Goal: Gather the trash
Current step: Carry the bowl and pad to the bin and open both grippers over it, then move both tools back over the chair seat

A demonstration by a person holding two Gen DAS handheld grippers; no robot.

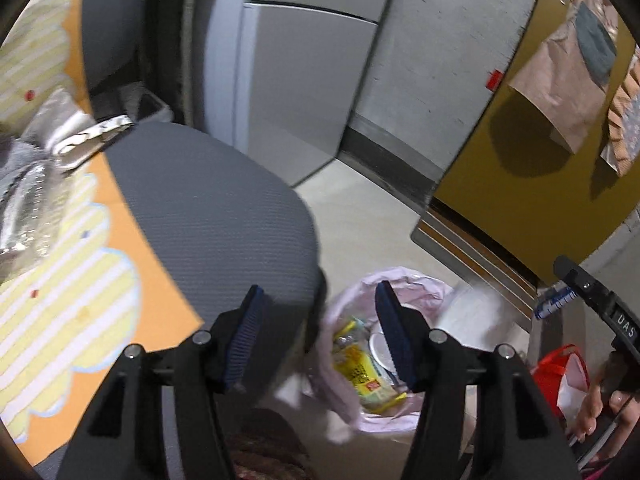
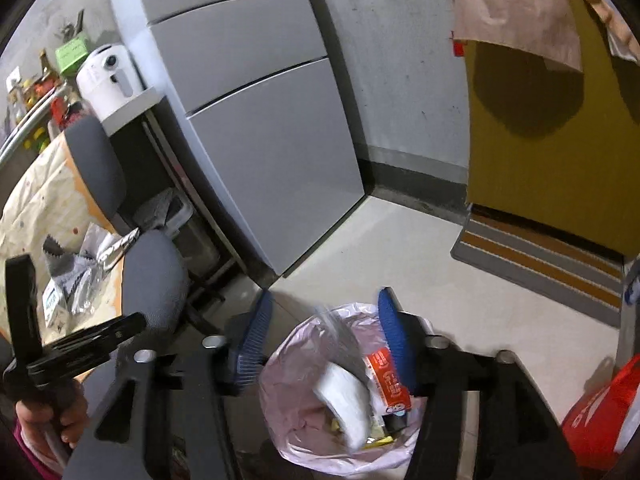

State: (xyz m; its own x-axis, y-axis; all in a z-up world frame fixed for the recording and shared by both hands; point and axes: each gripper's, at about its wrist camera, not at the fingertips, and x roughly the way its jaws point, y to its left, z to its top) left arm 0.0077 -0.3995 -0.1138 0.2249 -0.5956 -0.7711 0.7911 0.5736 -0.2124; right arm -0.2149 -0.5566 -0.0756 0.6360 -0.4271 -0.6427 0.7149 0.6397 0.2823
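My left gripper (image 1: 320, 289) is open with nothing between its blue pads, above the edge of a grey chair seat and a pink trash bag (image 1: 420, 284) on the floor. Yellow wrappers (image 1: 360, 372) lie in the bag. My right gripper (image 2: 326, 294) is open too, right over the pink trash bag (image 2: 288, 364). A blurred white piece (image 2: 344, 396) and a red-orange packet (image 2: 386, 376) are inside the bag's mouth, below the jaws and free of them. Silver foil wrappers (image 1: 60, 136) lie on the table.
A grey office chair (image 2: 152, 280) stands between the cloth-covered table (image 1: 80, 320) and the bag. A silver fridge (image 2: 272, 152) is behind, with a striped doormat (image 2: 540, 256) and a yellow door (image 2: 540, 140) to the right. A red bag (image 2: 600, 412) sits at the right.
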